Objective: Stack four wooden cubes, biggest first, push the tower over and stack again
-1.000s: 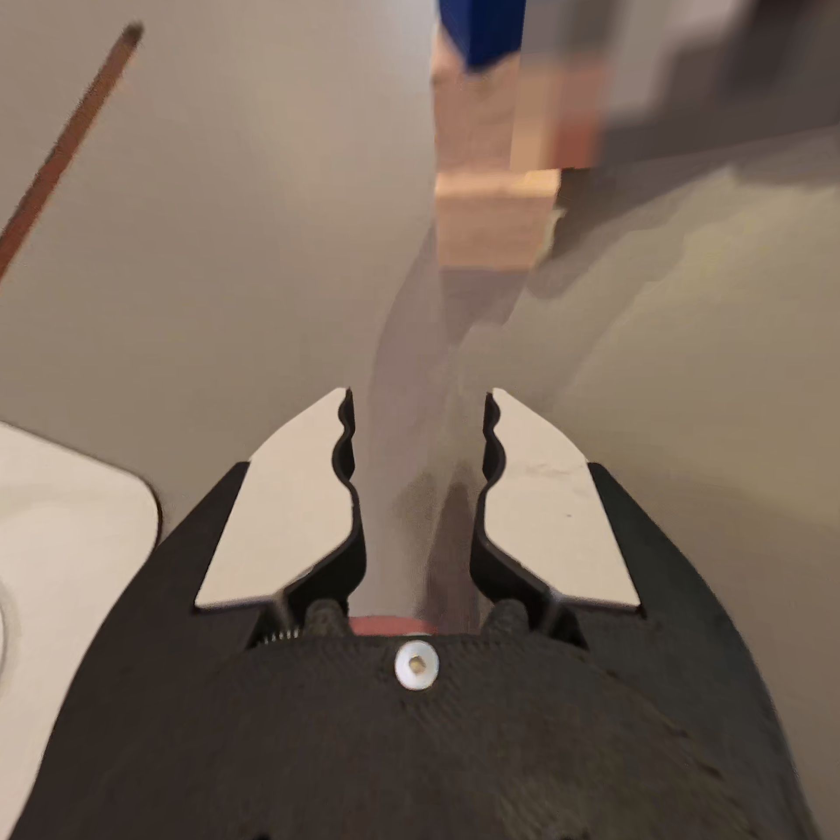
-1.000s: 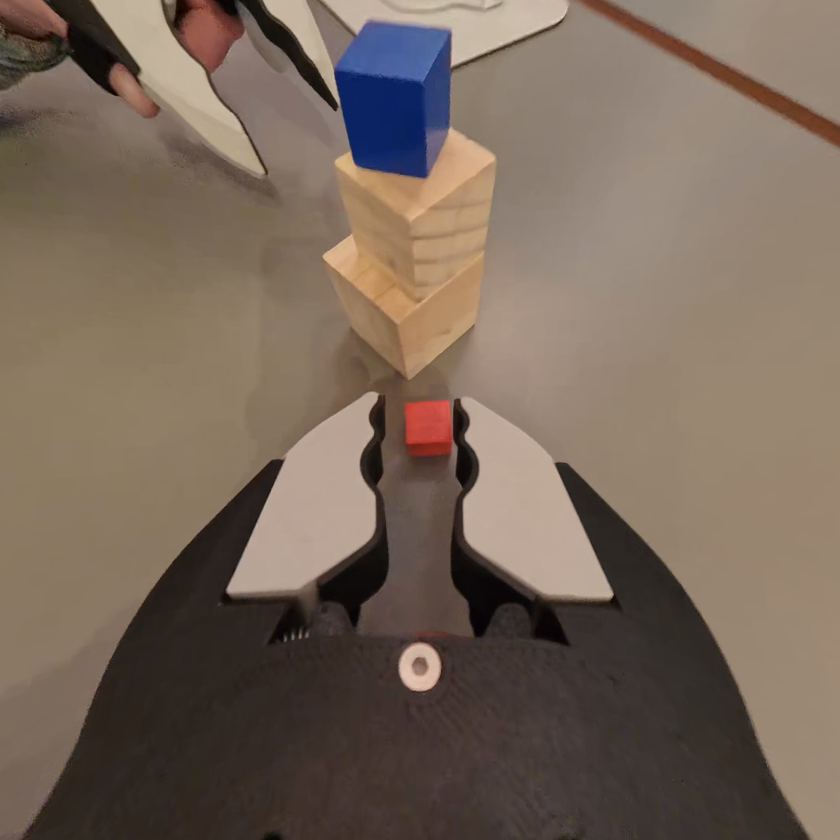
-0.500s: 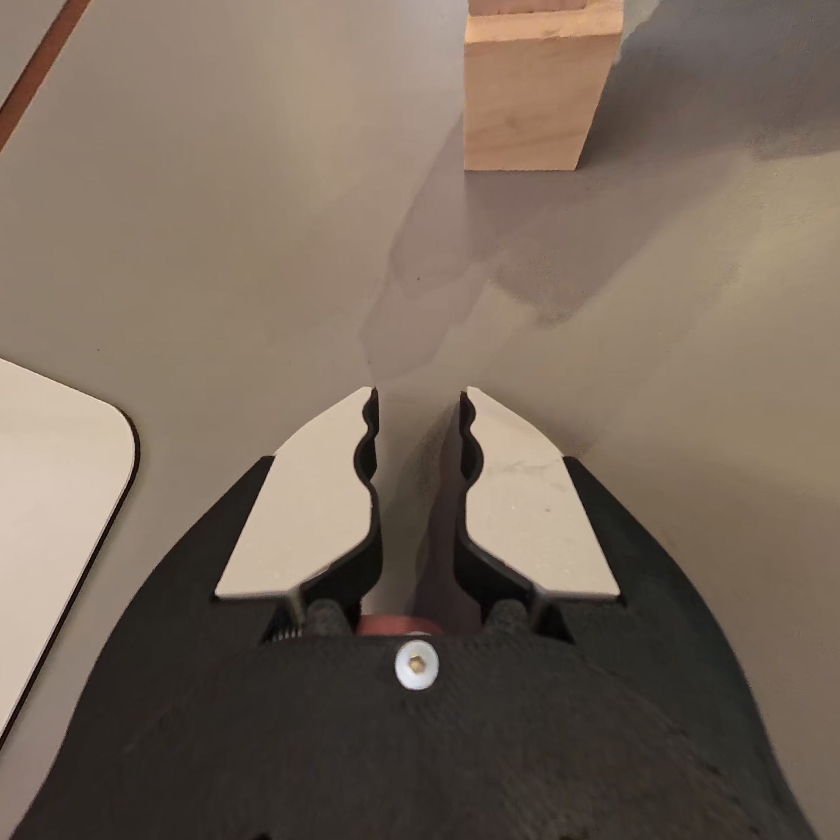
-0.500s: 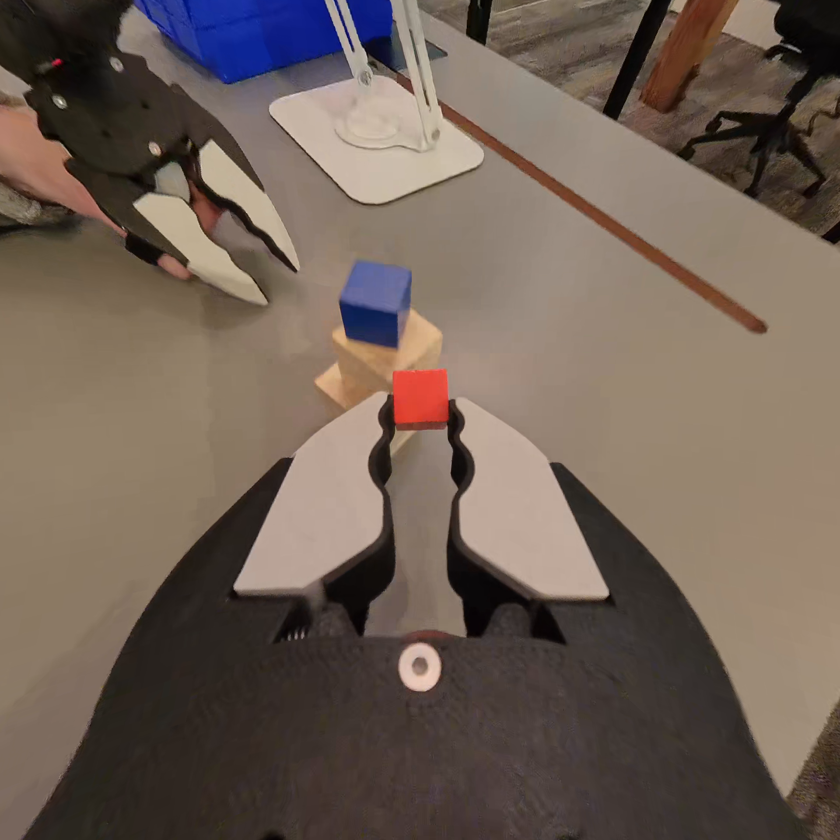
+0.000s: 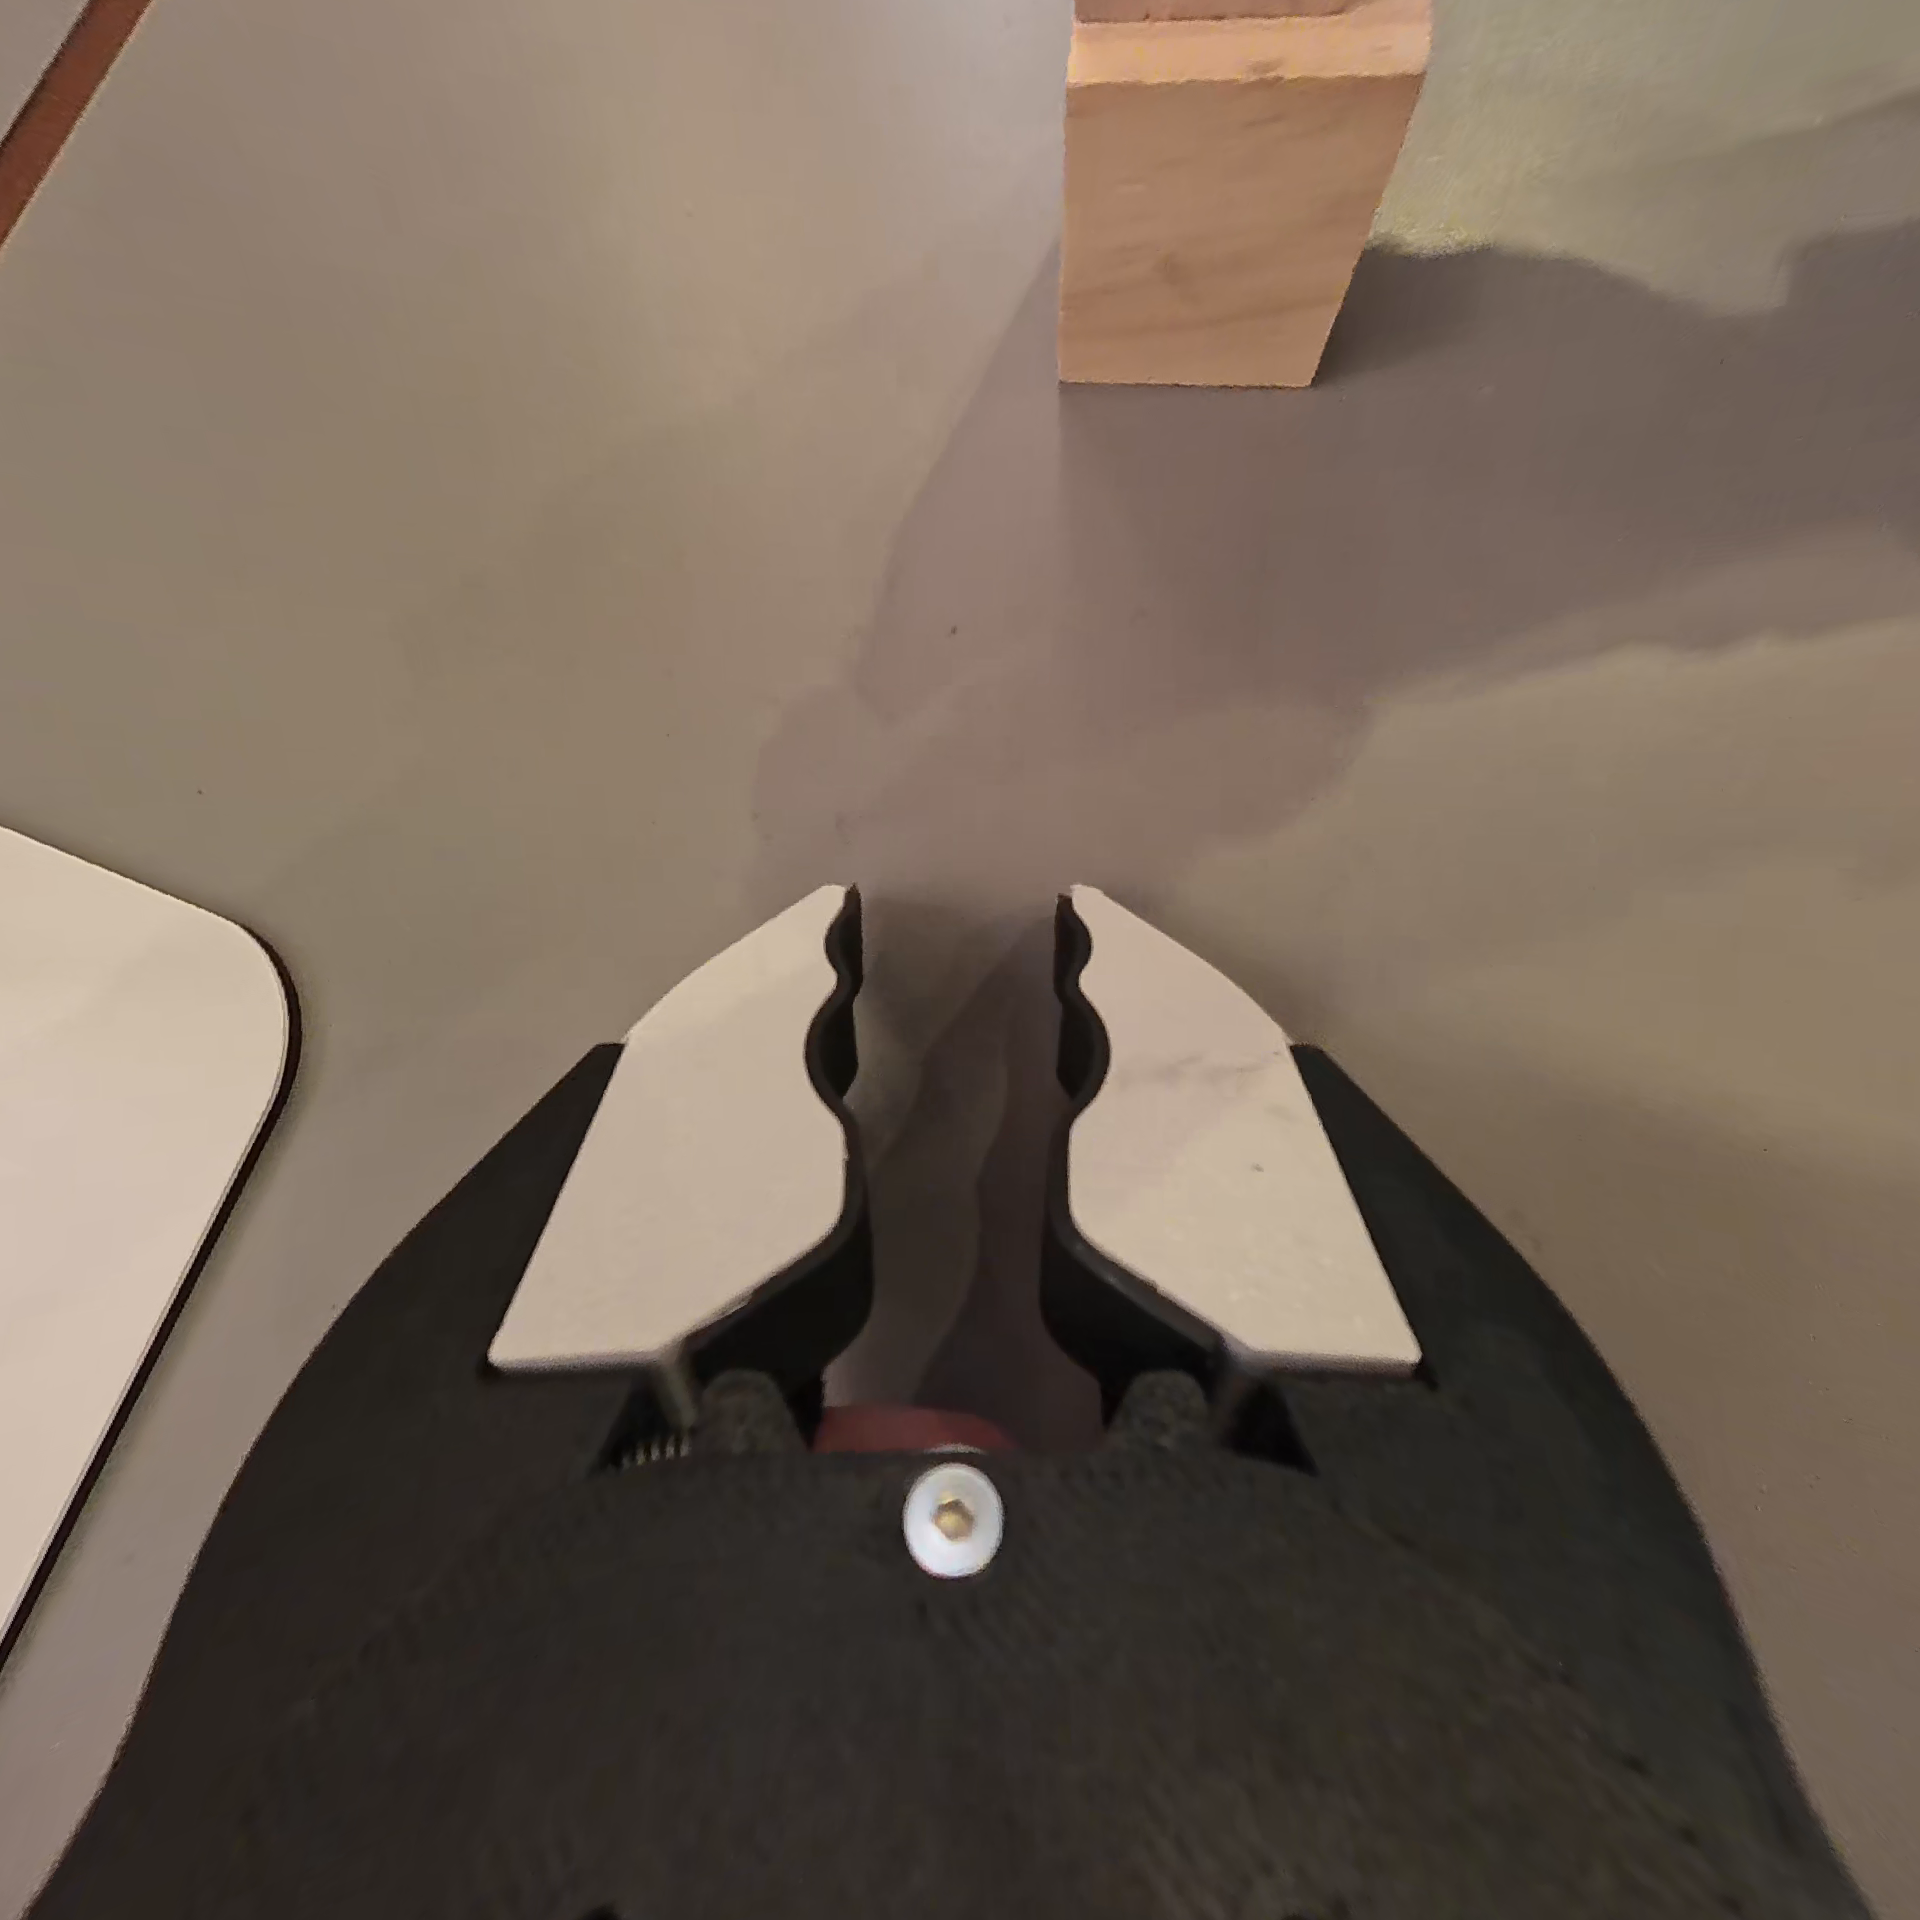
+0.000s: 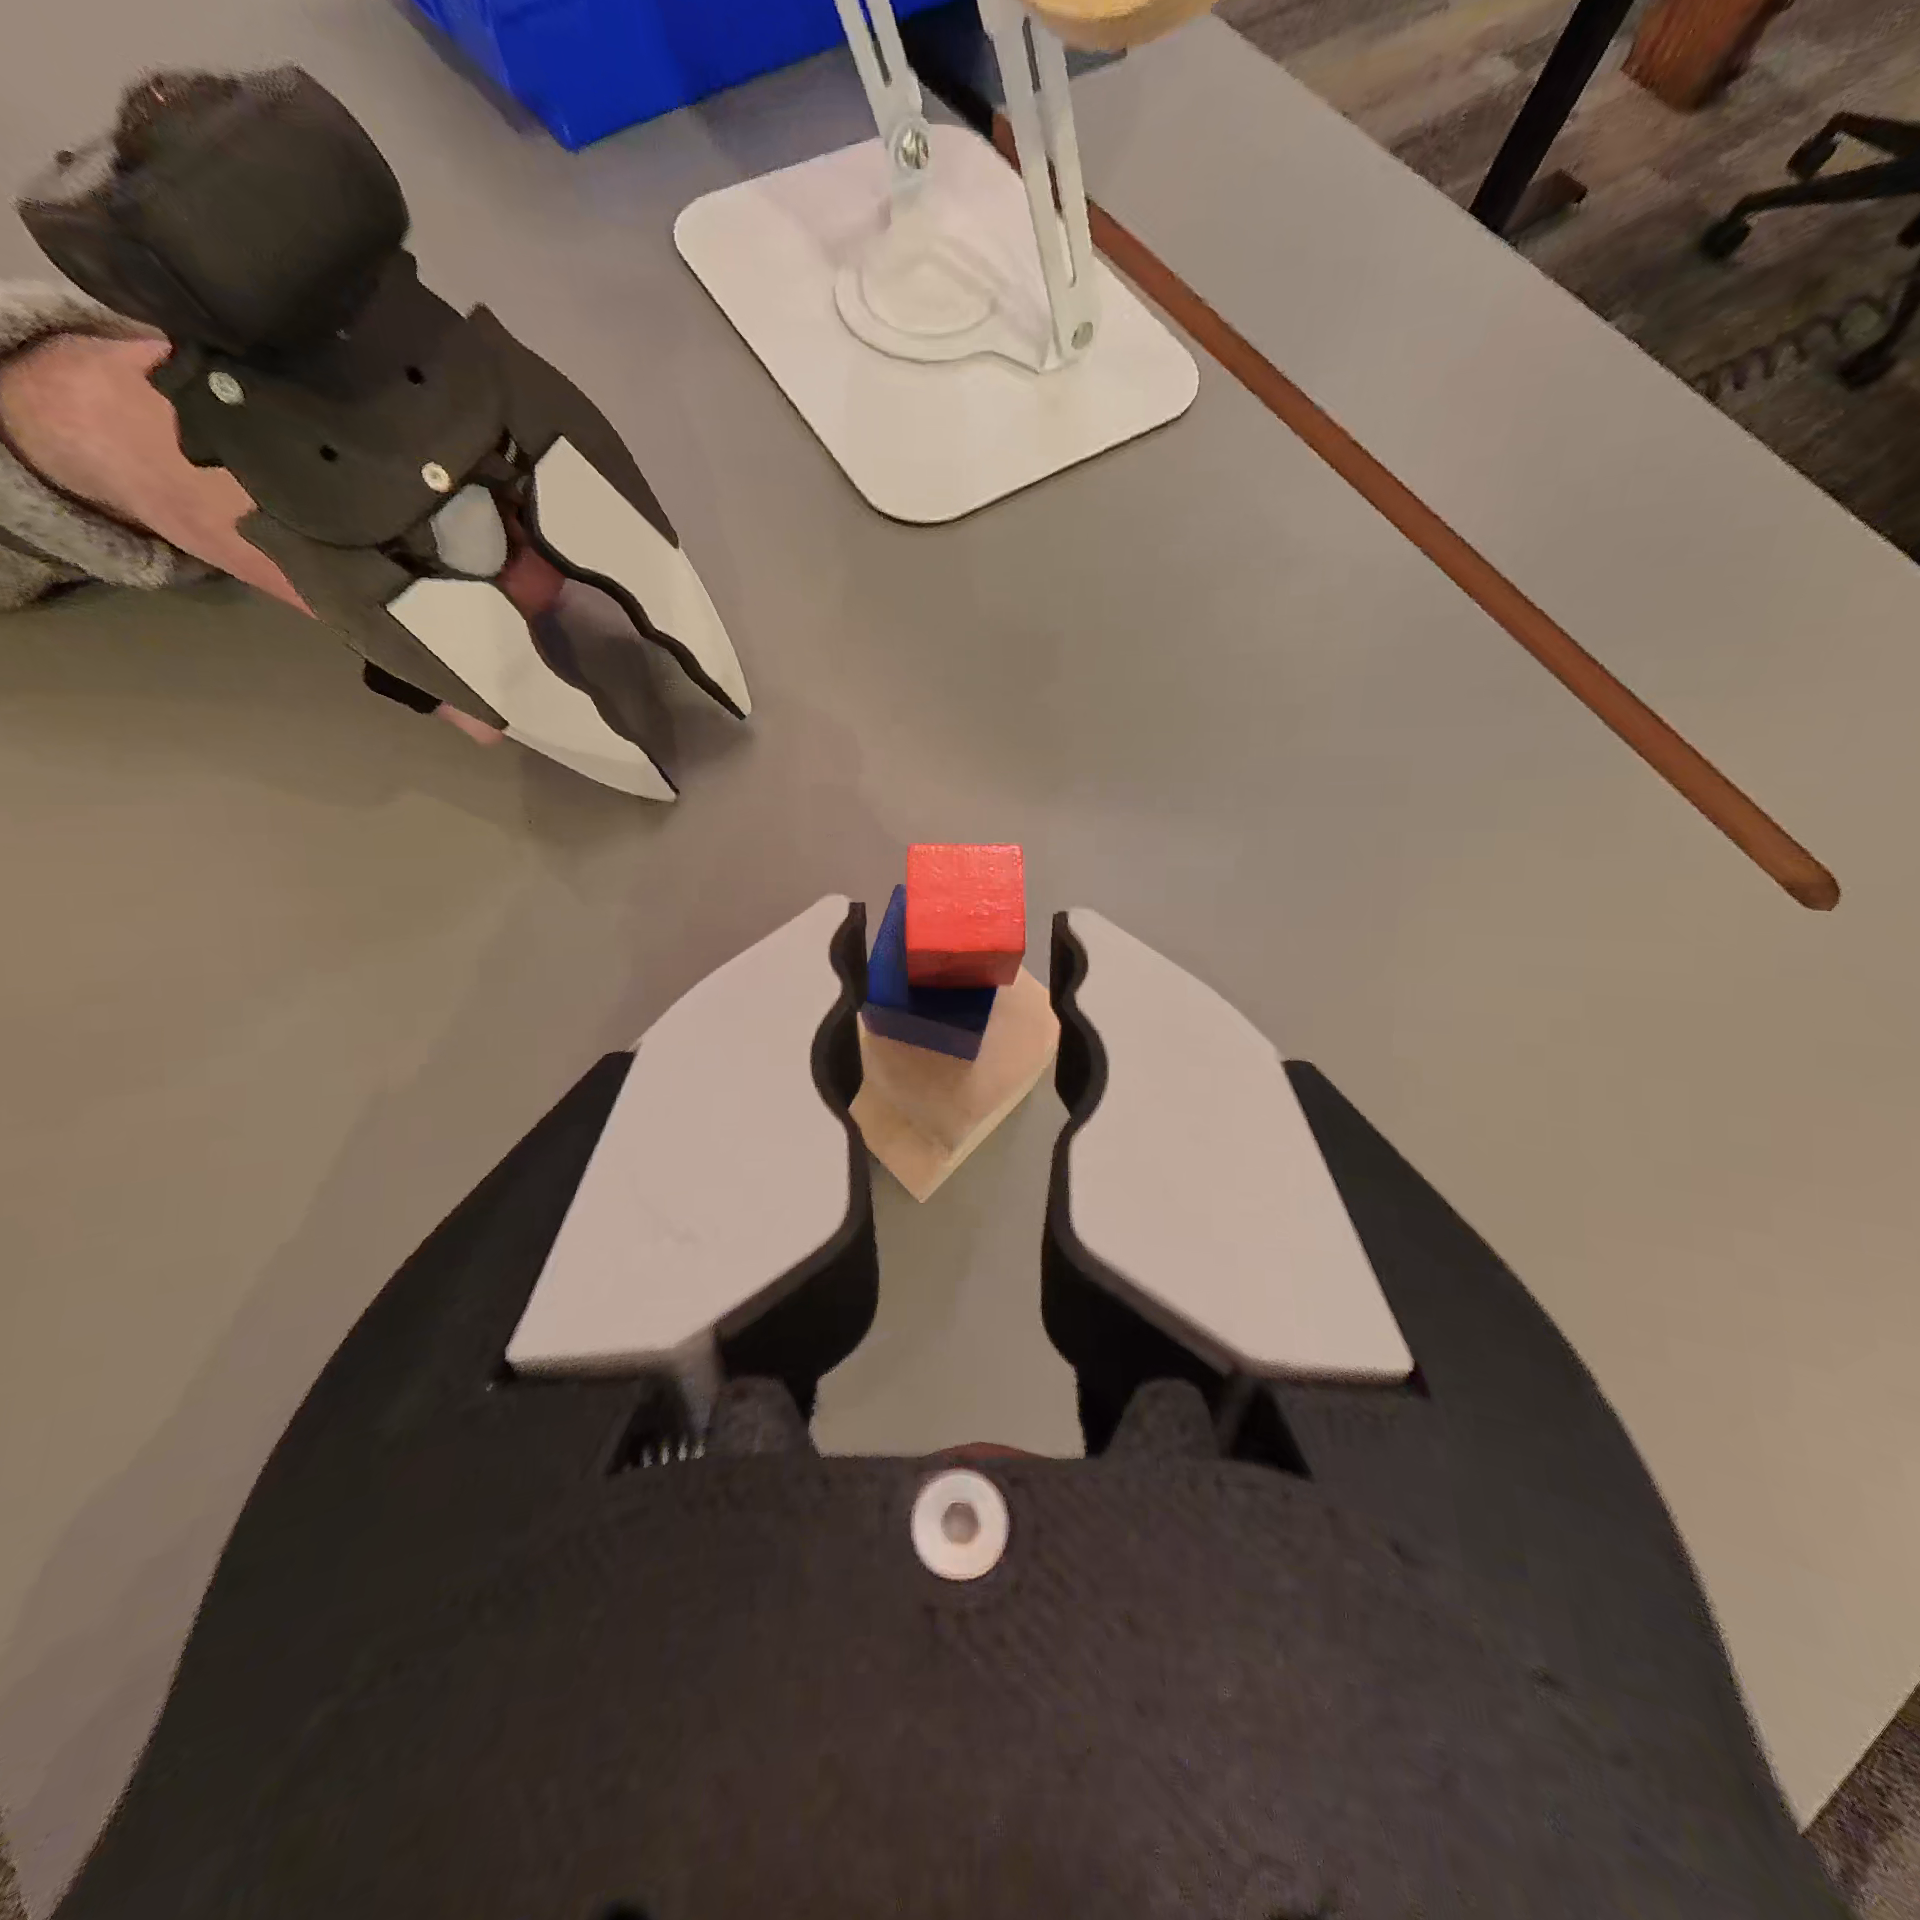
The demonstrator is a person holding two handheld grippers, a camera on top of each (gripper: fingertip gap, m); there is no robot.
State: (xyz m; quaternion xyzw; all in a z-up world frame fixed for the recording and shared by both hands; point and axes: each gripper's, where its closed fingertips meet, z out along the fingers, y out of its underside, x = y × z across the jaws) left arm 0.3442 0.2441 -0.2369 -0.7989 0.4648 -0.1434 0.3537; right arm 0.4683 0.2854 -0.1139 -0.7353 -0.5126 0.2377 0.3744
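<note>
Cubes are sitting stacked between our right gripper's (image 6: pixel 956 920) parted, empty jaws: red cube (image 6: pixel 964 912) topping blue cube (image 6: pixel 920 1003). Left gripper (image 5: pixel 956 904), narrowly parted and empty, is idling short of the tower's base (image 5: pixel 1226 223). We are judging the push-over and restack as remaining.

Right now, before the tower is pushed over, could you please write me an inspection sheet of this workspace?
Surface: grey table, with a brown strip across it.
Job's things: red cube on blue cube on wooden cubes; tower standing.
Clutter: white stand base; blue bin.
Grippers: right gripper open, fingers either side of the tower, not touching the red cube; left gripper open, empty, off to the side.
Cables: nothing seen.
Surroundings: chair base, carpet.
</note>
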